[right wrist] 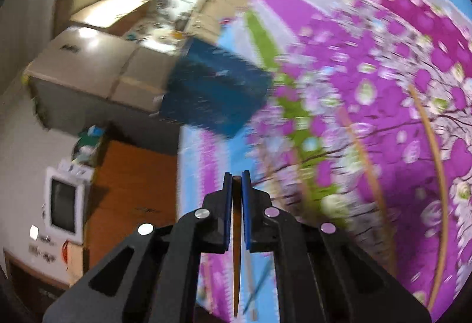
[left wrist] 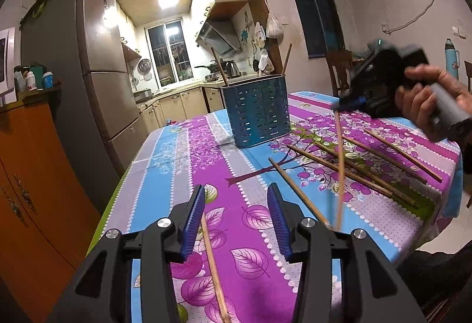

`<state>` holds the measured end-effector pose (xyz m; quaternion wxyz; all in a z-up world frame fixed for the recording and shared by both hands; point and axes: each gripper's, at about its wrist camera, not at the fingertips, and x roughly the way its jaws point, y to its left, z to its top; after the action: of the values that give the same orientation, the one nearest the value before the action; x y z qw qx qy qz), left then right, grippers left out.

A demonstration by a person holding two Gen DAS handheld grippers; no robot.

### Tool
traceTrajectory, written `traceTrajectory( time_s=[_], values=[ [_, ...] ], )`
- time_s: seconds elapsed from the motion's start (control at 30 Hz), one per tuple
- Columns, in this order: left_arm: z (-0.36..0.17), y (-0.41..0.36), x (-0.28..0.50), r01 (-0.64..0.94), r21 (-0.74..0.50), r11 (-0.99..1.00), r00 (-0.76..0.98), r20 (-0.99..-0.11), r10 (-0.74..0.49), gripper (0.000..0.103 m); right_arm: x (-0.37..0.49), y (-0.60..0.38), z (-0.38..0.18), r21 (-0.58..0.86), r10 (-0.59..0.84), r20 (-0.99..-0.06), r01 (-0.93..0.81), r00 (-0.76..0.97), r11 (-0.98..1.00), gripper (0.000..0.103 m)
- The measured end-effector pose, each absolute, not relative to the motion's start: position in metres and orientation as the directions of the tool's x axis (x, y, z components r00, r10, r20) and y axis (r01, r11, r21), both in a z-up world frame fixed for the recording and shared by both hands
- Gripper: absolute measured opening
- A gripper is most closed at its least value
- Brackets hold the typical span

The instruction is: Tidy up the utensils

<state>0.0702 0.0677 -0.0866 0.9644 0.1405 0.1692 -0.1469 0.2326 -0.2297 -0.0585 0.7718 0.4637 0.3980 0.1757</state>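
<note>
A blue perforated utensil holder [left wrist: 257, 111] stands on the floral tablecloth [left wrist: 236, 175] with two chopsticks in it; it shows blurred in the right wrist view [right wrist: 215, 93]. Several wooden chopsticks [left wrist: 348, 163] lie to its right. My left gripper [left wrist: 240, 219] is open, low over the cloth, with one chopstick [left wrist: 214, 267] lying under it by the left finger. My right gripper [right wrist: 236, 178] is shut on a chopstick [right wrist: 236, 249], which hangs down in the left wrist view [left wrist: 340, 163], held above the pile right of the holder.
A refrigerator [left wrist: 100, 81] and an orange cabinet [left wrist: 35, 181] stand left of the table. The kitchen lies behind. A chair [left wrist: 339, 69] stands beyond the table's far right. The table's left edge [left wrist: 129, 169] runs close to the fridge.
</note>
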Motion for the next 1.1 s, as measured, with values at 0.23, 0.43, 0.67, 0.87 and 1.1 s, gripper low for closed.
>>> traceTrajectory(
  time_s=[0.23,0.43,0.67,0.87,1.1],
  values=[
    [-0.085,0.061,0.05,0.419,0.205,0.884,0.874,-0.356,-0.332,0.045,0.192,-0.225,0.008,0.841,0.648,-0.323,-0.104,0.69,0.531,0.005],
    [-0.091,0.059,0.041,0.461,0.116,0.88,0.84,-0.376,-0.39,0.045,0.102,-0.266,0.089,0.637,0.394,-0.141,-0.221,0.908,0.738,0.005],
    [-0.115,0.004,0.031,0.517,0.25,0.818,0.813,-0.44,-0.38,0.045,0.023,-0.285,0.122,0.424,0.216,0.0,-0.196,0.976,0.884,0.005],
    [-0.151,-0.015,0.034,0.45,0.275,0.85,0.828,-0.484,-0.282,0.042,0.011,-0.284,0.106,0.389,0.243,-0.043,-0.208,0.969,0.898,0.005],
    [-0.166,-0.01,0.042,0.41,0.244,0.879,0.823,-0.515,-0.241,0.014,0.005,-0.269,0.094,0.36,0.299,-0.088,-0.25,0.95,0.899,0.005]
  ],
)
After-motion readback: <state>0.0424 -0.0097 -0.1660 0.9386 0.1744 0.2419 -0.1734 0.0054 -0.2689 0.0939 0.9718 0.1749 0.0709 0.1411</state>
